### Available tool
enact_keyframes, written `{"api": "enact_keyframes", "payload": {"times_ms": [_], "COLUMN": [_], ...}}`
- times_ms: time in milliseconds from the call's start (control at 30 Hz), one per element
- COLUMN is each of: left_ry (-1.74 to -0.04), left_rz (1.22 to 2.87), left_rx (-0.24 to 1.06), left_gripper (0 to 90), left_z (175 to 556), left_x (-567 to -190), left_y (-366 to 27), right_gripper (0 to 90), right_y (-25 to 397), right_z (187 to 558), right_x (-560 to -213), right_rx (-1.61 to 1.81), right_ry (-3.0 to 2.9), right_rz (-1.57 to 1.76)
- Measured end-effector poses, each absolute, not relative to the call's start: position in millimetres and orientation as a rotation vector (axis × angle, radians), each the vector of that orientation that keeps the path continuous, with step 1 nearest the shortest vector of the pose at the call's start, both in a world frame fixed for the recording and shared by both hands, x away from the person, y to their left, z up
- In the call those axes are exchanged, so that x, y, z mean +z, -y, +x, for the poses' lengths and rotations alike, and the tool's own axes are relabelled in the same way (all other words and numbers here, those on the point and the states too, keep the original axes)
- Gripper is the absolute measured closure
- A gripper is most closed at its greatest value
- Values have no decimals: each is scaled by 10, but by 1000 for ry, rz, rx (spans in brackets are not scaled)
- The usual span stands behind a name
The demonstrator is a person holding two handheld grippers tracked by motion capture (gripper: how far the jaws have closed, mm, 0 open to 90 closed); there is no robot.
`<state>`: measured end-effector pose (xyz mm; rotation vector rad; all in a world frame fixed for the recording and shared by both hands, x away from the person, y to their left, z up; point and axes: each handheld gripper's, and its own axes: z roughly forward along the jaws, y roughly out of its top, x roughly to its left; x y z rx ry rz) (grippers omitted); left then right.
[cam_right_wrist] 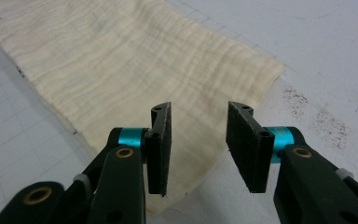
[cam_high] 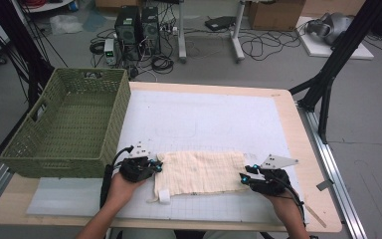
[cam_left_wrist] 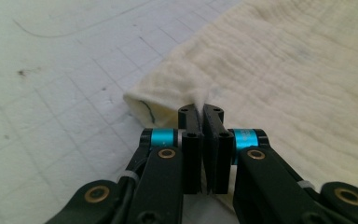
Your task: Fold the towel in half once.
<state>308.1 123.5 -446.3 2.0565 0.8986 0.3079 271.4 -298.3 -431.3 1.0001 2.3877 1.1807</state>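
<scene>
White gridded mat (cam_high: pixel 214 119) on a wooden surface (cam_high: pixel 308 164), cables on the floor behind. Left gripper (cam_left_wrist: pixel 200 112) fingers pinched tight on a fold at the cream cloth's (cam_high: pixel 201 172) left edge. Right gripper (cam_right_wrist: pixel 198 123) fingers wide apart, nothing held — hovering over the cloth's right corner. Cloth lies flat between both hands; green woven basket (cam_high: pixel 67 124) just left of it.

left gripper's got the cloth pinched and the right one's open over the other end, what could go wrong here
1. The left gripper pinches only a thin bit of the cream cloth at its edge, so a pull may slip it free.
2. The right gripper is open with its jaws over the cloth's corner; closing there might catch too little fabric.
3. Lifting one-sided could drag the cloth against the green basket.
</scene>
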Motion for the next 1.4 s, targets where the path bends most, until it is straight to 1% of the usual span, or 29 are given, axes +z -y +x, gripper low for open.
{"api": "enact_keyframes", "payload": {"times_ms": [33,133,167,200,267,333,367,400,500,533,567,600,667,800,867,933,1000,1033,1067,1100,1133,1233,1300,1400], "left_ry": [-911,-957,-959,-971,-1015,-1034,-1032,-1033,-1032,-1026,-1022,-1018,-1013,-1011,-999,-989,-985,-982,-987,-992,-1002,-1034,-1045,-1044], "left_rz": [2052,2011,2008,2008,1984,1952,1940,1933,1913,1904,1897,1890,1884,1881,1877,1878,1879,1877,1873,1869,1856,1844,1877,1877], "left_rx": [332,338,332,330,318,339,335,342,352,354,361,363,371,377,375,378,384,392,391,392,386,357,341,334], "left_gripper": [865,865,826,826,637,540,522,522,507,502,501,495,486,459,454,447,445,445,445,446,448,486,486,484], "left_z": [3089,3120,3126,3129,3149,3153,3152,3149,3155,3157,3157,3158,3162,3190,3217,3252,3291,3312,3340,3372,3396,3466,3538,3611], "left_x": [-4448,-4426,-4431,-4435,-4442,-4425,-4415,-4411,-4407,-4404,-4400,-4396,-4388,-4357,-4328,-4310,-4304,-4305,-4306,-4313,-4326,-4388,-4420,-4408], "left_y": [-1248,-1329,-1345,-1350,-1362,-1380,-1393,-1399,-1415,-1418,-1420,-1419,-1417,-1405,-1397,-1377,-1354,-1349,-1337,-1332,-1332,-1322,-1300,-1268], "right_gripper": [603,601,591,591,571,578,601,643,714,749,796,864,886,885,867,785,742,685,685,620,594,565,553,537], "right_y": [2983,2986,2985,2985,2971,2939,2909,2875,2819,2825,2833,2841,2844,2871,2903,2905,2933,2987,2987,3005,3022,3053,3069,3068], "right_z": [2717,2714,2718,2718,2733,2753,2754,2748,2738,2739,2738,2736,2712,2645,2621,2609,2625,2666,2666,2694,2742,2908,3025,3220], "right_x": [-4314,-4312,-4315,-4315,-4318,-4330,-4342,-4362,-4419,-4429,-4430,-4434,-4428,-4351,-4316,-4318,-4306,-4263,-4263,-4247,-4232,-4210,-4210,-4231], "right_rx": [1179,1176,1170,1170,1159,1162,1162,1154,1099,1104,1106,1116,1113,1127,1137,1093,1124,1197,1197,1215,1208,1128,1136,1157], "right_ry": [-2388,-2388,-2383,-2383,-2379,-2385,-2404,-2432,-2498,-2497,-2502,-2508,-2530,-2561,-2584,-2631,-2606,-2521,-2521,-2478,-2410,-2275,-2224,-2196], "right_rz": [992,1000,1003,1003,1019,1039,1044,1032,985,986,993,984,961,889,876,858,885,941,941,961,997,1063,1104,1154]}}
